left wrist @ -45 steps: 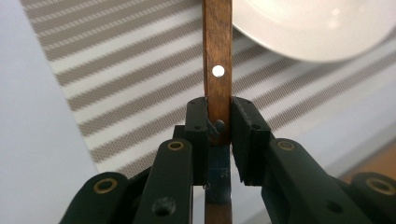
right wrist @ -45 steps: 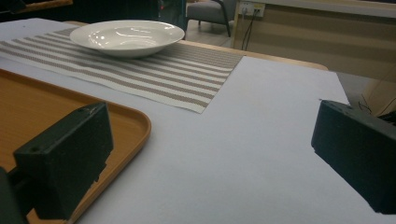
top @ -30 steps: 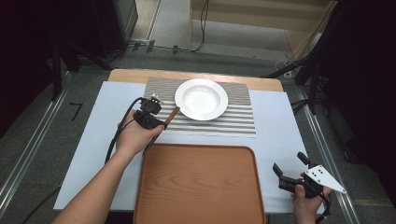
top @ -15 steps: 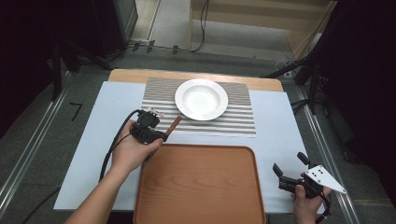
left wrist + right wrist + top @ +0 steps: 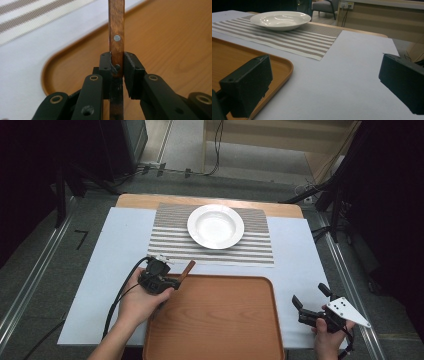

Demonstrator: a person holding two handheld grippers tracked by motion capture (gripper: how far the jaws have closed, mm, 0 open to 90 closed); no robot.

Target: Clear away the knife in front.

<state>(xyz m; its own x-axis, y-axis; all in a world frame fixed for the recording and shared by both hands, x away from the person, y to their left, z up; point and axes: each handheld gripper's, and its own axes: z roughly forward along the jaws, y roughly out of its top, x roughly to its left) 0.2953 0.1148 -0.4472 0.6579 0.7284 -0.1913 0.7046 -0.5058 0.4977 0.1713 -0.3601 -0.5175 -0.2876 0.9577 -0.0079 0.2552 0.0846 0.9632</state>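
Left gripper (image 5: 176,281) clamps a wooden handle (image 5: 116,37) over the tray (image 5: 220,320); right gripper (image 5: 311,304) gapes empty. Next, judged: lower and release

Even overhead light fell on the bench (image 5: 300,255), while the floor around the bench sank into near-black. The white plate (image 5: 215,225) looked bright, with soft highlights on its rim in the right gripper view. Shadows beside the plate were faint. In the left gripper view the striped mat (image 5: 32,15) was blurred, and the wooden handle (image 5: 116,37) sharp.
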